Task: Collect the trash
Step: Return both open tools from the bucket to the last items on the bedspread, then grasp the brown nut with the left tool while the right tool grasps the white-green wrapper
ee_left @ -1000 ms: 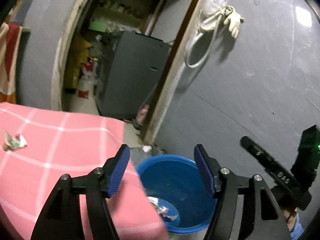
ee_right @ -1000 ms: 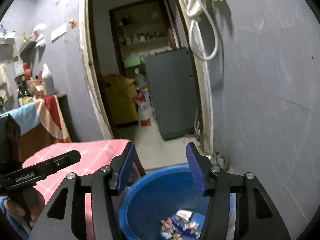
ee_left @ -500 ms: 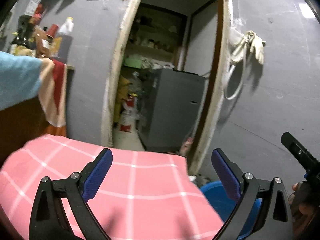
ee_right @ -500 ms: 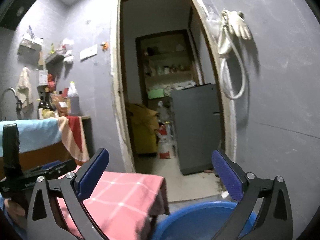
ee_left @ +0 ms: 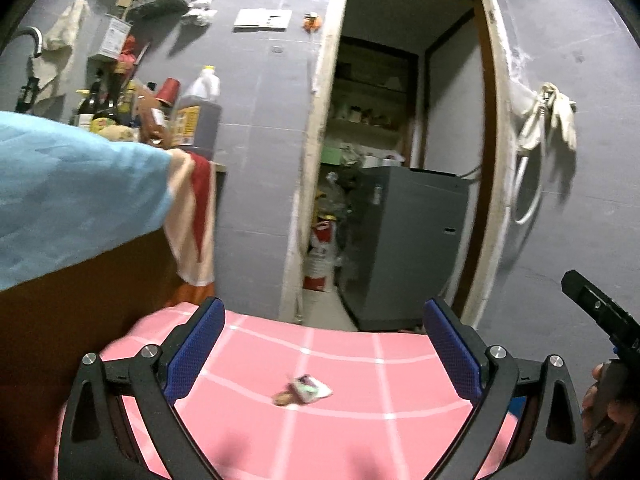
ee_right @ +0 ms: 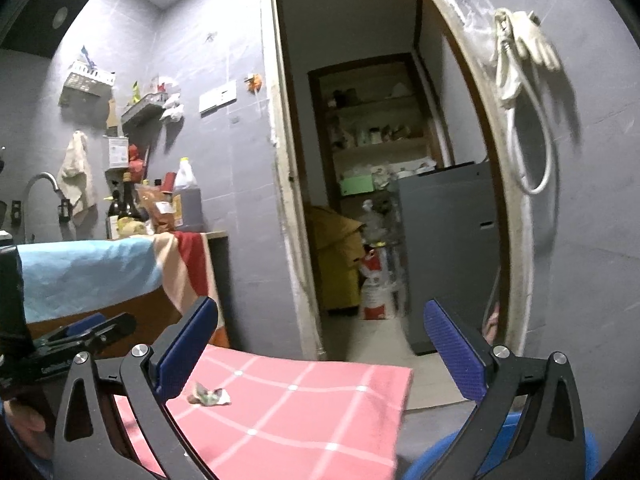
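Note:
A crumpled wrapper lies on the pink checked tablecloth, between and just beyond my left gripper's fingertips. My left gripper is wide open and empty above the cloth. The wrapper also shows in the right wrist view, low left near the left finger. My right gripper is wide open and empty, over the cloth's right part. A blue basin shows partly at the lower right, below the table edge. The left gripper's body shows at the left of the right wrist view.
An open doorway leads to a storeroom with a grey cabinet and bags. A counter at the left, draped with a blue and striped cloth, holds bottles. Gloves and a hose hang on the right wall.
Both grippers have risen from over the blue basin and swung left toward the table. Their jaws have opened wider. The wrapper on the cloth has come into view between the left fingers.

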`<state>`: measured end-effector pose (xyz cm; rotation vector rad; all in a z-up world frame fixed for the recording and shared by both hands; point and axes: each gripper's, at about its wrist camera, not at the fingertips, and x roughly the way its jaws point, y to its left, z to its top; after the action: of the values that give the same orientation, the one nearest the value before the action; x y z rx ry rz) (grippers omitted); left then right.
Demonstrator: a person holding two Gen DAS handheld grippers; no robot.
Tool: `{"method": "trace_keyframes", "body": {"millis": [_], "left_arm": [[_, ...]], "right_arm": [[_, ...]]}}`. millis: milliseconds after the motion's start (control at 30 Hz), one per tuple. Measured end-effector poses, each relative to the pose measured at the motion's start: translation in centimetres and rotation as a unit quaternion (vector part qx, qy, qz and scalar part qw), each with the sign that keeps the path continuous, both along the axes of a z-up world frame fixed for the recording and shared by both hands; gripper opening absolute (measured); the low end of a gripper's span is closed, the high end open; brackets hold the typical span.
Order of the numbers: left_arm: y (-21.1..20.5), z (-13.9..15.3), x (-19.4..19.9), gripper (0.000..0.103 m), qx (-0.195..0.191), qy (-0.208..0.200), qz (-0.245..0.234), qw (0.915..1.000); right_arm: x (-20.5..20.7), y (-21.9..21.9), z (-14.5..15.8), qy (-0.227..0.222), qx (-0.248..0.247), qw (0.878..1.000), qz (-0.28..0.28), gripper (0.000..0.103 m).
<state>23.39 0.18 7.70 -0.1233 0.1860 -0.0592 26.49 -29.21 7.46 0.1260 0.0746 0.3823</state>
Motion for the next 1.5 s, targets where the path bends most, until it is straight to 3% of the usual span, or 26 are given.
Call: {"method": "trace_keyframes", "body": {"millis": [267, 533, 867, 967, 1033, 1267, 1333, 1400, 1500], "left_arm": [[3.7, -1.9, 0.8, 0.097, -0.002, 0.028, 0.027, 0.9992], [5.2, -3.6, 2.2, 0.097, 0.005, 0.085, 0.017, 0.9962], [5.4, -6.5, 5.2, 0.096, 0.037, 0.192, -0.015, 0.9806], [5.1, -7.3, 6.0, 0.086, 0.037, 0.223, -0.031, 0.9736], [4.8, -7.9, 6.9, 0.073, 0.041, 0.248, -0.043, 0.9669], [2.4, -10.3, 9.2, 0.05, 0.075, 0.318, -0.076, 0.9422], [1.8, -10.5, 9.6, 0.04, 0.085, 0.325, -0.076, 0.9389], [1.4, -10.5, 9.9, 0.038, 0.09, 0.325, -0.077, 0.9382], [1.0, -10.7, 10.5, 0.027, 0.096, 0.332, -0.08, 0.935]], "right_arm": [[2.6, 3.5, -1.4, 0.037, -0.025, 0.999, 0.029, 0.103], [4.7, 6.1, -2.6, 0.079, -0.056, 0.994, 0.05, 0.103], [7.9, 9.0, -4.6, 0.152, -0.089, 0.98, 0.087, 0.103], [8.9, 9.7, -5.2, 0.179, -0.096, 0.974, 0.097, 0.103], [9.7, 10.0, -5.8, 0.202, -0.101, 0.969, 0.1, 0.1], [11.5, 9.6, -6.5, 0.248, -0.092, 0.96, 0.096, 0.098], [11.8, 9.4, -6.6, 0.255, -0.09, 0.958, 0.094, 0.098], [12.0, 9.4, -6.8, 0.261, -0.091, 0.956, 0.095, 0.098], [12.1, 9.7, -6.9, 0.265, -0.098, 0.954, 0.097, 0.098]]}}
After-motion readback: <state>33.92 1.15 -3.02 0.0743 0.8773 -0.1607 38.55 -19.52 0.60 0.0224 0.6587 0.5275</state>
